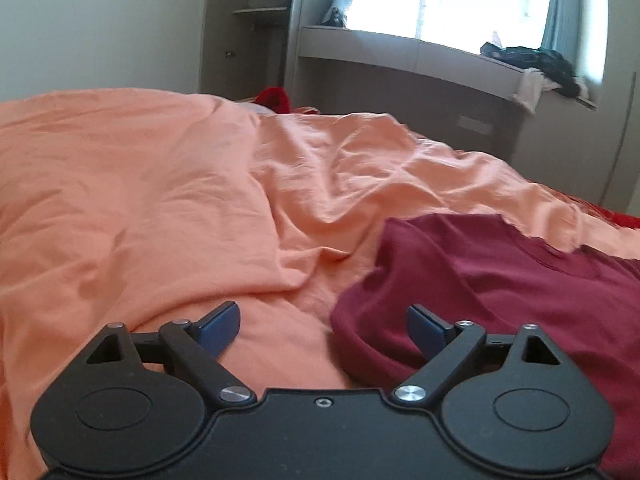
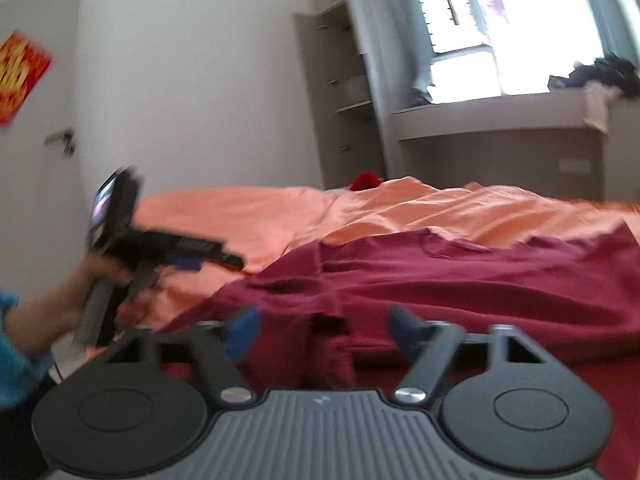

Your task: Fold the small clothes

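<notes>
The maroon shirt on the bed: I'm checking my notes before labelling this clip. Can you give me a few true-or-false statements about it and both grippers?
1. The maroon shirt lies on an orange bedsheet. True.
2. The left gripper is clamped on the shirt. False: its jaws are open and hold nothing.
3. The right gripper is open, with shirt fabric in front of it. True.
4. The shirt is neatly folded. False: it lies rumpled and spread out.

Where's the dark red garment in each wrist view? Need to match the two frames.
Left wrist: dark red cotton garment fills the lower right, its edge between the open left gripper fingers.
Right wrist: the garment spans centre to right, ahead of the open right gripper.
Shared landmark: pile of dark clothes on the window ledge.
</notes>
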### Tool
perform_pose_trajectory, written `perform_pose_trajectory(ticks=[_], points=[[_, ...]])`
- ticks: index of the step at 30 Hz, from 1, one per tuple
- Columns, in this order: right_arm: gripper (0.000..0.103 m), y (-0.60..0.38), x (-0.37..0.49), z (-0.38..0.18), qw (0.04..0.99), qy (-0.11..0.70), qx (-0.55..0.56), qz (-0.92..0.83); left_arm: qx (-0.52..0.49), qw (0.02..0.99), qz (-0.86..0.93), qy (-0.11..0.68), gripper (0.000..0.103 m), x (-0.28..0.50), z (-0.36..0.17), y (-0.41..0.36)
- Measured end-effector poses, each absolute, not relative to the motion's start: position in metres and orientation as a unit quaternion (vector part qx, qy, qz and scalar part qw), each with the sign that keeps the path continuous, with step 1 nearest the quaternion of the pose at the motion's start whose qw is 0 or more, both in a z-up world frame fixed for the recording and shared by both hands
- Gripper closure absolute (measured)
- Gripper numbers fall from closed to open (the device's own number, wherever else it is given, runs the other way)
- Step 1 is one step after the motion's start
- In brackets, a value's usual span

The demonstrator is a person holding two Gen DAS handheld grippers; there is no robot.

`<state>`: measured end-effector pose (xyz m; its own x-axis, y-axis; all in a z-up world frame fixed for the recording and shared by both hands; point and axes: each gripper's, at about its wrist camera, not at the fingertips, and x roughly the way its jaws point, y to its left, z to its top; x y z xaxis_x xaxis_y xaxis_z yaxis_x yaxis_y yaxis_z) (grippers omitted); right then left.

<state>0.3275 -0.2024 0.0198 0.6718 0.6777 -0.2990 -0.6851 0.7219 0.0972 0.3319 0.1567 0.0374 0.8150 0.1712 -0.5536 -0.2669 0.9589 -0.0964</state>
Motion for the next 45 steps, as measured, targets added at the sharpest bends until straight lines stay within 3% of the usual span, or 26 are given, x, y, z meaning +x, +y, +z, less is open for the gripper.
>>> perform_pose_trajectory(ticks=[3, 11, 13, 17, 18, 21, 26, 28, 30, 33, 40, 45], points=[[0.088, -0.198, 0.311, 0.017, 0.917, 0.131, -0.038, 0.374, -0.1, 0.945, 0.11, 0.291, 0.024, 0.343, 0.032, 0.161], [0.09, -0.207, 0.244, 0.019, 0.892, 0.075, -0.184, 0.405, -0.117, 0.945, 0.093, 0.292, 0.026, 0.345, 0.027, 0.165], [0.082, -0.21, 0.239, 0.02, 0.892, 0.079, -0.175, 0.409, -0.119, 0.945, 0.09, 0.291, 0.032, 0.344, 0.026, 0.166], [0.039, -0.231, 0.252, 0.031, 0.899, 0.095, -0.094, 0.417, -0.124, 0.944, 0.086, 0.292, 0.041, 0.343, 0.025, 0.168], [0.032, -0.238, 0.259, 0.035, 0.901, 0.1, -0.07, 0.417, -0.124, 0.944, 0.086, 0.292, 0.043, 0.343, 0.024, 0.169], [0.032, -0.248, 0.282, 0.037, 0.909, 0.13, -0.009, 0.397, -0.124, 0.943, 0.088, 0.296, 0.051, 0.343, 0.022, 0.171], [0.041, -0.256, 0.328, 0.02, 0.898, 0.21, 0.08, 0.378, -0.146, 0.934, 0.073, 0.319, 0.076, 0.35, 0.016, 0.179], [0.054, -0.256, 0.338, 0.012, 0.894, 0.232, 0.099, 0.371, -0.162, 0.929, 0.063, 0.325, 0.093, 0.353, 0.014, 0.182], [0.08, -0.256, 0.339, 0.01, 0.897, 0.231, 0.087, 0.367, -0.165, 0.928, 0.056, 0.328, 0.1, 0.355, 0.012, 0.18], [0.098, -0.255, 0.335, 0.014, 0.9, 0.219, 0.075, 0.369, -0.162, 0.934, 0.062, 0.314, 0.103, 0.353, 0.015, 0.175], [0.099, -0.273, 0.314, 0.04, 0.922, 0.147, 0.049, 0.354, -0.239, 0.939, 0.062, 0.24, 0.103, 0.327, 0.033, 0.18], [0.099, -0.277, 0.317, 0.032, 0.918, 0.185, 0.036, 0.349, -0.19, 0.939, 0.068, 0.278, 0.103, 0.33, 0.026, 0.168]])
